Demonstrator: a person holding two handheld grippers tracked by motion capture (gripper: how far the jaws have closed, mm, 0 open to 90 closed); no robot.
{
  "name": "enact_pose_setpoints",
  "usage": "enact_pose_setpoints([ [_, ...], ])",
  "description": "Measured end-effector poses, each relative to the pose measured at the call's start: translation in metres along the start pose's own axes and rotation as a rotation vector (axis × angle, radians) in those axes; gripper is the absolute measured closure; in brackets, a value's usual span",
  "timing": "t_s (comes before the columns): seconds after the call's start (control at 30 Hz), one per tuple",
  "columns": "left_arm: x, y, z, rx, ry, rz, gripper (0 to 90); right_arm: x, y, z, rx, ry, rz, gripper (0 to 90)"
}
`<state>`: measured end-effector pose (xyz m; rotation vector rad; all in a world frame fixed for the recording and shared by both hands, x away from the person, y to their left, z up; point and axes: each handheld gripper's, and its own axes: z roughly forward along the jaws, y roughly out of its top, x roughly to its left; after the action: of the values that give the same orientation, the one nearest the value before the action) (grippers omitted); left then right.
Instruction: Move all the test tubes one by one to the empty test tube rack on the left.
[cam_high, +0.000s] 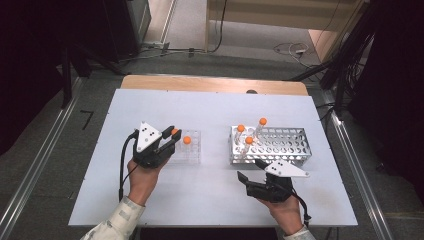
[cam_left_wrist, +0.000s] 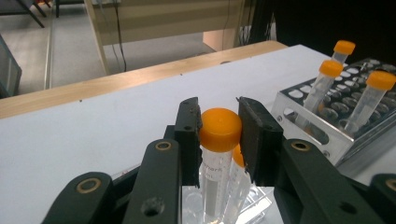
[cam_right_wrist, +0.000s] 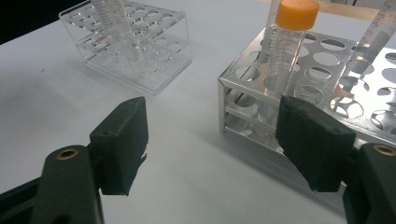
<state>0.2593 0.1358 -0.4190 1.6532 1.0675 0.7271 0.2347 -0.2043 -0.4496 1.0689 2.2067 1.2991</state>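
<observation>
The left tongs are pinched on the orange cap of a tube. That tube stands straight up in the clear rack, so its long way runs up and down, and the tongs hold it from the two sides at the very top. To me, the next move has to go straight up or straight down along that line, or the tube would knock against the hole it sits in.

A second tube with an orange cap stands just beside it in the same clear rack.

The metal rack sits to the right on the white worktop, apart from the clear one. Three tubes stand in it: one near its back left corner, one a little further along, and one near the front. Most of its holes have nothing in them.

The right tongs are spread wide and hold nothing. They hover just in front of the metal rack, with its near corner between the two pads. The left hand is the one doing the work on the held tube; the right hand is nearer the metal rack.
</observation>
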Motion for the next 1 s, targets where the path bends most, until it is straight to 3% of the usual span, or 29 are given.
enact_pose_setpoints([
  [0.27, -0.003, -0.0045, 0.0017, 0.003, 0.009, 0.011, 68.8, 0.0008, -0.0009, 0.0015, 0.007, 0.0, -0.005, 24.2],
  [0.43, -0.0015, -0.0053, 0.0001, -0.004, 0.02, -0.002, 66.7, 0.0005, -0.0008, 0.0009, 0.005, 0.0, -0.002, 24.2],
  [1.0, 0.004, -0.004, -0.0067, -0.027, -0.009, -0.055, 64.0, 0.001, -0.0015, 0.0023, 0.008, 0.003, -0.003, 24.2],
])
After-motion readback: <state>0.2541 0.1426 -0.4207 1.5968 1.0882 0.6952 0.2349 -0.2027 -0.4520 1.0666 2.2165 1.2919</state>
